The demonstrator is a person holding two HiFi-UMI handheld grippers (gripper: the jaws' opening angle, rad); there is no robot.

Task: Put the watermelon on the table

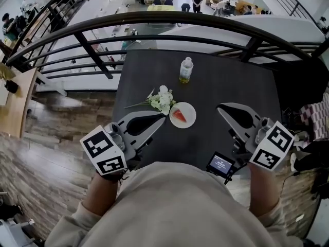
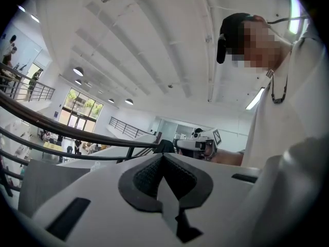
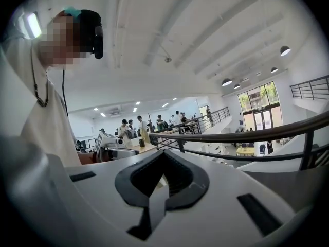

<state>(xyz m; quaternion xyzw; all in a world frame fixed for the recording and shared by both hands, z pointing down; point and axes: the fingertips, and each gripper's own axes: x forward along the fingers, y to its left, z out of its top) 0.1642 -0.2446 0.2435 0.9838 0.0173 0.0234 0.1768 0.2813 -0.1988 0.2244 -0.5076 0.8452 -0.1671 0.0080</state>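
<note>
- Sitting on a small white plate [image 1: 191,113] is the watermelon slice [image 1: 178,116], red with a thin pale rind. The plate rests on the dark table [image 1: 231,81], near the middle.
- White flowers [image 1: 163,99] with green stems lie on the table, just beside the plate at its far left.
- A clear bottle [image 1: 186,70] with some yellow drink at the bottom stands upright farther back, well apart from the plate.
- The left claw [image 1: 161,120] has its two jaws pressed together, with nothing between them. Its tip points toward the plate and sits just beside the plate's left edge in the head view. I cannot tell if it touches the plate.
- The right claw [image 1: 220,108] also has its jaws pressed together and holds nothing. It is off to the right of the plate, with bare table between them.
- The left gripper view shows the left claw [image 2: 163,156] pointing level, out across the room. The right gripper view shows the right claw [image 3: 163,152] doing the same.
- A small black device with a lit screen [image 1: 221,164] sits by the near edge of the table, close to the right hand.
- A black railing [image 1: 154,18] curves around behind the table, and people stand on a lower floor far beyond it.
</note>
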